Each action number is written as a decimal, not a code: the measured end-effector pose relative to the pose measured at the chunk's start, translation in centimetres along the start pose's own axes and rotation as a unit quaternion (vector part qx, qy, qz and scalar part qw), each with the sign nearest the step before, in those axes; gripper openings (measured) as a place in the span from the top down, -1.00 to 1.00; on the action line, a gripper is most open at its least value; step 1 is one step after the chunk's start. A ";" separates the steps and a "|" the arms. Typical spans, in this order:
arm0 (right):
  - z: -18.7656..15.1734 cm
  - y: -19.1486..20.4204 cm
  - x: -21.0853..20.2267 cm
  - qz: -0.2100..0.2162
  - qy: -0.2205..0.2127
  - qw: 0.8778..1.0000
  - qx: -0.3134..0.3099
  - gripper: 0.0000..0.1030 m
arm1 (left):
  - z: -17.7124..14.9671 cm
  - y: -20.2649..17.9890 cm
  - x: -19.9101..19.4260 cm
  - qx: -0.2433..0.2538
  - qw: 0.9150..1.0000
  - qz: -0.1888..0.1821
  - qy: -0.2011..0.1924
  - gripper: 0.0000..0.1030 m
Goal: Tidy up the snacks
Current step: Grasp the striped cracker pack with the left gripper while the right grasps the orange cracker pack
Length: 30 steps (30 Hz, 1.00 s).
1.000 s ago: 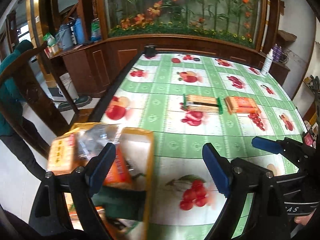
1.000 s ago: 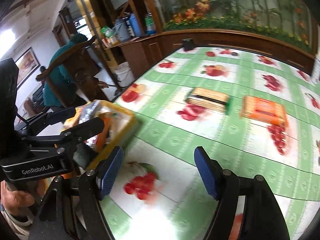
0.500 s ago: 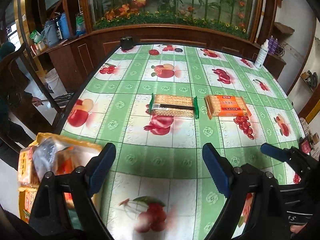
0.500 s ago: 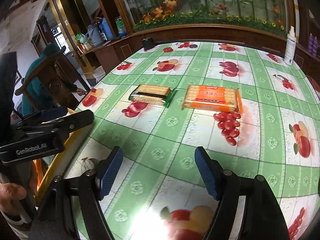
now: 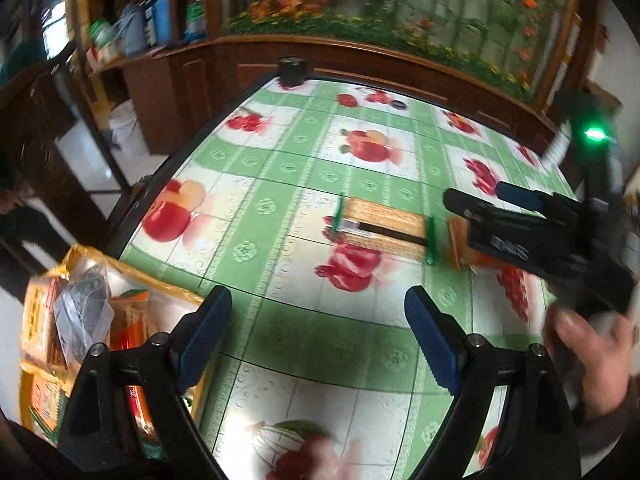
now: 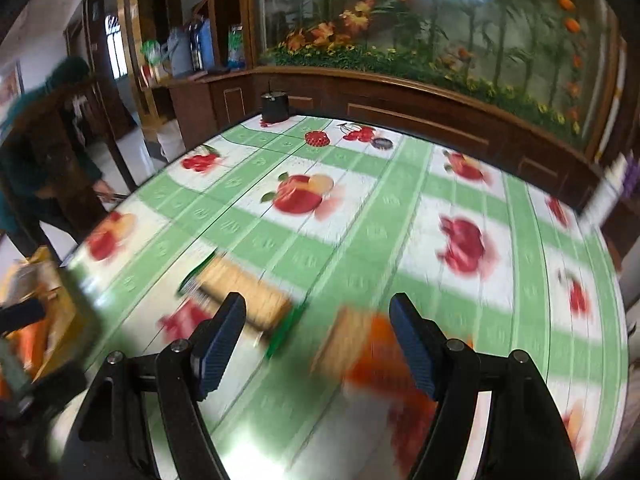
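Both tongs gape wide — left tongs (image 5: 318,336) and right tongs (image 6: 318,340) hold nothing.

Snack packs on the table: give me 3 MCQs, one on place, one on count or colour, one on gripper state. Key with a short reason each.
1. Where does the green-edged cracker pack lie relative to the orange pack, seen from the right wrist?
A. to its left
B. to its right
C. stacked on it

2. How many snack packs lie loose on the tablecloth?
A. one
B. two
C. four

3. What state is the right gripper in?
A. shut on the orange pack
B. shut on nothing
C. open, holding nothing

Key:
1 A, the green-edged pack sits left of the orange one, flat on the cloth and apart from it.
2 B, only those two packs lie on the cloth; the other snacks are in the yellow box at the table's left edge.
3 C, its blue fingers stand wide apart, with the blurred orange pack showing between them, ungripped.
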State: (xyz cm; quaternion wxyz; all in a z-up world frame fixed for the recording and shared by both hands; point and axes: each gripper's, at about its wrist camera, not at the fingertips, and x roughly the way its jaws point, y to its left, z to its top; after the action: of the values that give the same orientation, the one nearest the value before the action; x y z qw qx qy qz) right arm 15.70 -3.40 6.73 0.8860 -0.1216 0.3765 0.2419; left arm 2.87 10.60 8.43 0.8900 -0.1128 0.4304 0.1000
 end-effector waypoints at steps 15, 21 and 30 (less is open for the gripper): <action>-3.0 0.7 -0.7 0.048 0.065 0.995 -0.056 -0.45 | 1.4 -0.5 2.3 -0.023 1.000 0.013 0.017 -0.72; -2.8 -6.5 -4.2 0.046 0.032 0.997 0.044 -0.53 | 1.2 -3.6 4.4 0.032 0.998 0.030 0.038 -0.72; -1.6 -8.3 -0.3 -0.001 0.060 0.997 0.057 -0.54 | 1.0 -4.1 7.6 0.030 0.996 0.024 0.075 -0.72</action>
State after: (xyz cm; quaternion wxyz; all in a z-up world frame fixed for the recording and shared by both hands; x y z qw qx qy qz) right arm 18.81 -11.21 6.11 0.8676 -0.0855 0.4418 0.2116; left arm 9.36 7.59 3.53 0.8557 -0.0826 0.5010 0.0997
